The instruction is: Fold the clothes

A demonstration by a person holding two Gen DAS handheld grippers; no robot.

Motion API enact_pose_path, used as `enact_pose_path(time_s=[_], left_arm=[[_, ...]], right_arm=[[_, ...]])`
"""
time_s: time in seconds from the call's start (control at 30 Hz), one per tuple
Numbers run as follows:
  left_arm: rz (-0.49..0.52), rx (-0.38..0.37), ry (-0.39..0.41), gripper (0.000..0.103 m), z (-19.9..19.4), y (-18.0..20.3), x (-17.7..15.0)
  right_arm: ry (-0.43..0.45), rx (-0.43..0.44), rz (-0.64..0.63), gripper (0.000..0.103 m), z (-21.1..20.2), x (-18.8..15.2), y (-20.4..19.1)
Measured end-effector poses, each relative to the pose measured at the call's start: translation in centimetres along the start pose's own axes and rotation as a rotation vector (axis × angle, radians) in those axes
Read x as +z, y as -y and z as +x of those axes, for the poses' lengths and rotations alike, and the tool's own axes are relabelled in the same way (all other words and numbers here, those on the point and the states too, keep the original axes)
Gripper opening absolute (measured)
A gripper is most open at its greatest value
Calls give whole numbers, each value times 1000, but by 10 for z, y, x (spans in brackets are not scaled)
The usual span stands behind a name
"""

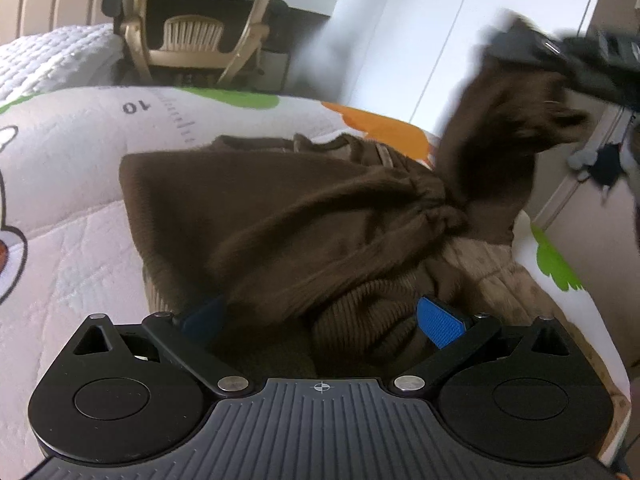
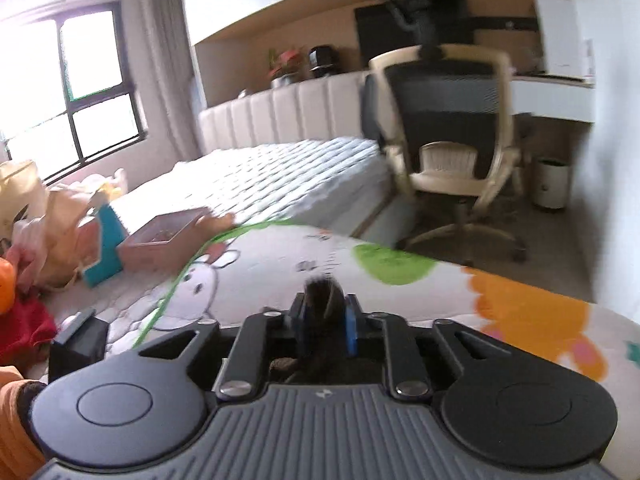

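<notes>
A dark brown sweater (image 1: pixel 260 216) lies bunched on a cartoon-print quilt (image 1: pixel 72 160). My left gripper (image 1: pixel 320 320) is open, its blue pads on either side of the sweater's ribbed hem (image 1: pixel 360 316). One part of the sweater (image 1: pixel 500 144) is pulled up to the right, held by my right gripper (image 1: pixel 568 60), which looks blurred there. In the right wrist view my right gripper (image 2: pixel 326 320) is shut on a tuft of the brown fabric (image 2: pixel 322 292) above the quilt (image 2: pixel 400 300).
A beige office chair (image 2: pixel 452 132) stands past the quilt's far edge, with a white mattress (image 2: pixel 288 176) beside it. A pile of clothes and a teal box (image 2: pixel 106 244) lie at the left. A white wall and door (image 1: pixel 420 32) rise at the right.
</notes>
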State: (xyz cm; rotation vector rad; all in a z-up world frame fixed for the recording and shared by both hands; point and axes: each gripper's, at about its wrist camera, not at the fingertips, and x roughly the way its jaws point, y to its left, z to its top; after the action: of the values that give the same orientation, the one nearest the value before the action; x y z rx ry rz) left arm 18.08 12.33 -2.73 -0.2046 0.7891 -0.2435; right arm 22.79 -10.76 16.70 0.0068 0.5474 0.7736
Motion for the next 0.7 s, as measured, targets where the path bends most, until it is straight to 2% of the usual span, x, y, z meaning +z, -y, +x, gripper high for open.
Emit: enact_pose_path(time_s=[0.1, 0.23, 0.33, 0.5, 0.57, 0.6, 0.63, 0.67, 0.7], left_arm=[[-14, -4, -9, 103, 3, -4, -5], [83, 15, -35, 103, 6, 5, -7], [30, 0, -28, 103, -3, 3, -1], [-74, -84, 58, 103, -25, 2, 19], [-123, -113, 55, 101, -19, 5, 27], [-141, -121, 53, 92, -15, 7, 30], [-146, -114, 41, 69, -7, 9, 32], [-150, -105, 28, 63, 1, 10, 34], [-145, -83, 10, 63, 9, 12, 34]], right_arm=[[24, 3, 36, 30, -2, 0, 6], [71, -69, 74, 41, -28, -7, 35], [83, -140, 125, 49, -42, -25, 69], [57, -235, 244, 50, -48, -65, 121], [53, -248, 282, 50, -47, -81, 133], [45, -253, 293, 50, -45, -89, 137], [34, -259, 298, 50, -42, -95, 140], [23, -265, 304, 50, -39, -102, 143], [12, -270, 305, 50, -36, -107, 146]])
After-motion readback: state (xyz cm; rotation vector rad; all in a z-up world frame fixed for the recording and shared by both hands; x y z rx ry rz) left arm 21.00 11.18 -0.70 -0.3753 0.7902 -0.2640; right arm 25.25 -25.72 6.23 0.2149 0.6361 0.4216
